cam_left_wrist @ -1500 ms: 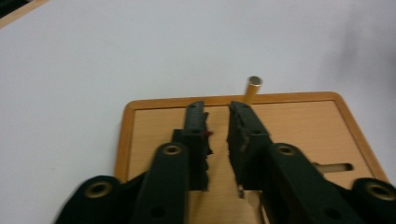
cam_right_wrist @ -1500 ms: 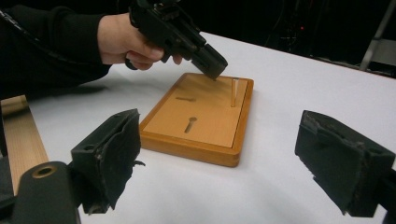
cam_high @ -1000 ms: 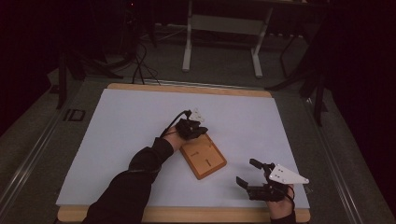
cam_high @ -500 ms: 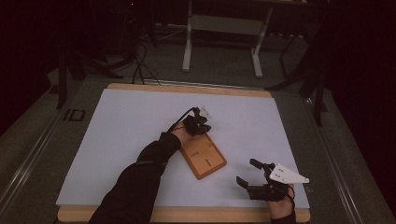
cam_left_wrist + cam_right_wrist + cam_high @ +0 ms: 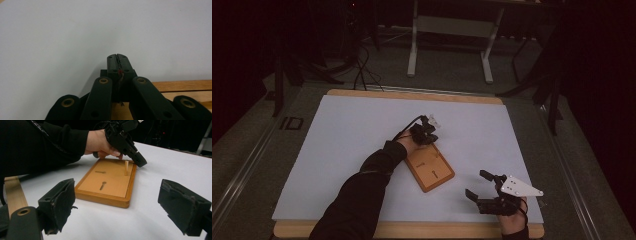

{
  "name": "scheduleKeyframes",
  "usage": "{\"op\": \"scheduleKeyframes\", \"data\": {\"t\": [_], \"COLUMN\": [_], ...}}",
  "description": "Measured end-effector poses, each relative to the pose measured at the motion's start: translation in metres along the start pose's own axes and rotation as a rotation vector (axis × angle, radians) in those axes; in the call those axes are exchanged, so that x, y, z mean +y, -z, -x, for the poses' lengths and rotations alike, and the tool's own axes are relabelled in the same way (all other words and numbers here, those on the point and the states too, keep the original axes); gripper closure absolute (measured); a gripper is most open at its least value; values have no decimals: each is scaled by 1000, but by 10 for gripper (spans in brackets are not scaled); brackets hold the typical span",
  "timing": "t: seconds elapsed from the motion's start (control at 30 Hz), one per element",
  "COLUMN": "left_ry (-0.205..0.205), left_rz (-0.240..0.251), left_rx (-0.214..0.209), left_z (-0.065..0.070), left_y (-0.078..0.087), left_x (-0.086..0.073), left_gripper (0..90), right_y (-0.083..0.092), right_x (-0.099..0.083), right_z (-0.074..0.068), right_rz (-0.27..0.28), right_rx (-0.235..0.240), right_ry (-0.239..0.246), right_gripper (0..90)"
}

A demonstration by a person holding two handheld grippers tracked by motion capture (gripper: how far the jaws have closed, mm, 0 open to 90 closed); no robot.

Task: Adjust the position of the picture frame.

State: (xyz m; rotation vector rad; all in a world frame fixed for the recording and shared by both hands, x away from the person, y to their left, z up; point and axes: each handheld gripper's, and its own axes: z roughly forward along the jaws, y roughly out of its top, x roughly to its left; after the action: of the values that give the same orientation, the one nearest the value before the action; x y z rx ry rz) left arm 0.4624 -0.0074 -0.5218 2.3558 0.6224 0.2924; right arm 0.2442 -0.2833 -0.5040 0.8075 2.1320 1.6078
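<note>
In the high view, a wooden board point(image 5: 430, 168) lies tilted near the middle of the white table cover point(image 5: 342, 135). The left gripper point(image 5: 428, 131) sits at the board's far end, held by the person's left hand point(image 5: 408, 144) at the end of a dark sleeve point(image 5: 357, 195). The right gripper point(image 5: 479, 185) rests near the table's front edge, to the right of the board and apart from it, its jaws spread wide with nothing between them. In the left gripper view, the left gripper point(image 5: 117, 57) has its jaws pressed together over the white cover, with a frayed thread point(image 5: 120, 85) hanging in the seam behind them; the board's edge point(image 5: 185, 86) shows at lower right. In the right gripper view, the two padded jaws of the right gripper point(image 5: 125, 202) stand far apart and empty. Beyond them lies the board point(image 5: 110, 182), with two slots in its top and a small wooden peg point(image 5: 126, 168) standing upright near its far corner. The left gripper's point(image 5: 139, 162) closed tip points down just beside the peg, at the board's far edge; whether it touches the peg cannot be told.
</note>
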Motion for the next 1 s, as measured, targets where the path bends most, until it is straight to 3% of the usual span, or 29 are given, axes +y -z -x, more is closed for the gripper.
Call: {"op": "scheduleKeyframes", "data": {"t": [0.33,1.0], "left_ry": [7,37], "left_rz": [-8,-32], "left_rx": [-5,-8], "left_z": [-2,-16], "left_y": [4,34], "left_x": [-1,-32], "left_gripper": [900,900], "right_y": [1,0], "right_x": [0,0], "right_z": [0,-1], "right_rz": [3,-2], "right_rx": [-2,-6], "right_ry": [2,5], "right_gripper": [140,140]}}
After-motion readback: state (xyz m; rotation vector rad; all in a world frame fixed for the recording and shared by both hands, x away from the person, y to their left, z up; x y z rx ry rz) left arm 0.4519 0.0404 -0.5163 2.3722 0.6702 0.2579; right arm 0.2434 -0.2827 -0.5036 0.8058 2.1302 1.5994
